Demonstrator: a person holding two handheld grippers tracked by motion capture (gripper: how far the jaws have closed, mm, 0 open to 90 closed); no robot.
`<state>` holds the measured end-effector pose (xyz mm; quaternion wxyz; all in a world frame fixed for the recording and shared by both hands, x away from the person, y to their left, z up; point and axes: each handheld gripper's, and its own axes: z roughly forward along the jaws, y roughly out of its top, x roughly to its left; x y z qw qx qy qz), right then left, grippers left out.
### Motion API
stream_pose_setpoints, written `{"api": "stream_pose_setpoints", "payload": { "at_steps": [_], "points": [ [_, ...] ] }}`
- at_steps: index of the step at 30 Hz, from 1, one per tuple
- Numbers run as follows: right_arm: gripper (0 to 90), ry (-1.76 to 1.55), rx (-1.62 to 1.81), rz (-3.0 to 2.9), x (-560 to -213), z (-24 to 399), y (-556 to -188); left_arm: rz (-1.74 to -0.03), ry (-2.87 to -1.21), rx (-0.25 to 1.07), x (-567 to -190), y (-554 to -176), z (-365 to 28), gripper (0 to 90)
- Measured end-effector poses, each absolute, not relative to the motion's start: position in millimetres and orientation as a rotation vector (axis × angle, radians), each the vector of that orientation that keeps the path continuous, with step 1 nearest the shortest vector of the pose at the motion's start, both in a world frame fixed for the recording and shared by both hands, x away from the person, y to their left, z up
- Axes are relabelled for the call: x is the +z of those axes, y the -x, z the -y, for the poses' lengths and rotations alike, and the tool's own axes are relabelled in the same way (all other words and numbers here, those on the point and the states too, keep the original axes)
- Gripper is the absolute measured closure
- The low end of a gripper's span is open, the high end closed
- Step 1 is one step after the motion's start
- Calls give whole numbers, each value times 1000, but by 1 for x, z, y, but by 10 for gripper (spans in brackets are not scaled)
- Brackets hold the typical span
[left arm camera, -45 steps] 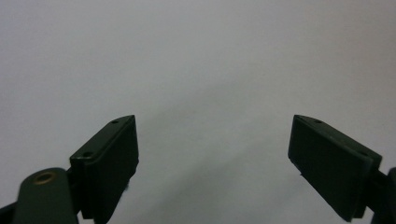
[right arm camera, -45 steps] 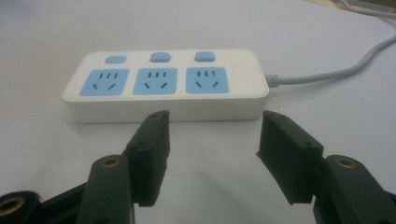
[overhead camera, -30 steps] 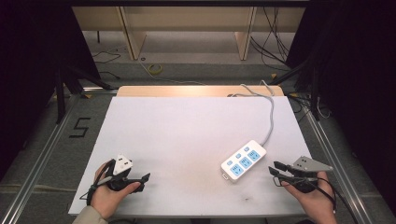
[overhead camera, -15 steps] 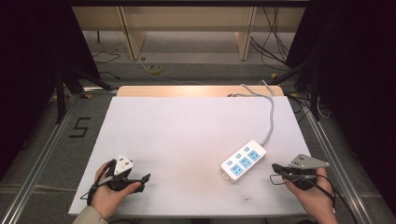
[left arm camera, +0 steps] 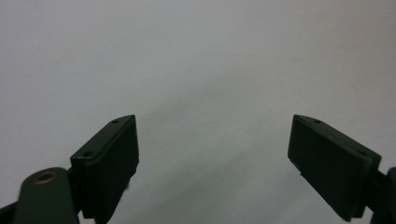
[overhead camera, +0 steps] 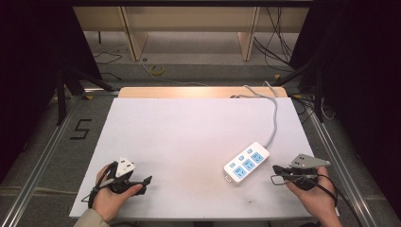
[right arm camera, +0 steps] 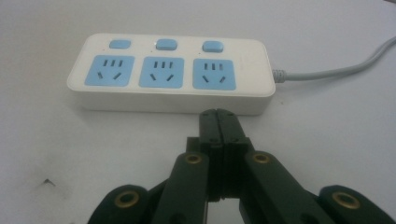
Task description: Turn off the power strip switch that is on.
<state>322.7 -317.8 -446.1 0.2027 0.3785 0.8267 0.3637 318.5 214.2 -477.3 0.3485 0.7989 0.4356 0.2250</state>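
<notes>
The strip (right arm camera: 170, 72) lay on the table (overhead camera: 179, 137), just ahead of the right gripper (right arm camera: 217, 114), jaws clenched empty. Probably light, rigid, slick plastic; best pinched across its narrow sides.

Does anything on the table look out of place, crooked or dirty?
The white power strip with blue sockets lies diagonally near the table's right front edge, intact. A few small dark marks spot the white table surface nearby. Nothing else stands out.
</notes>
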Motion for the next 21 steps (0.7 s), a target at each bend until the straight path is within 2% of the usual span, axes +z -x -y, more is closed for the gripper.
{"api": "stream_pose_setpoints", "payload": {
  "at_steps": [21],
  "points": [
    [900,-1063,998,-2332,-443,314,-327,-1114,-2072,594,-477,-321,-212,159]
  ]
}}
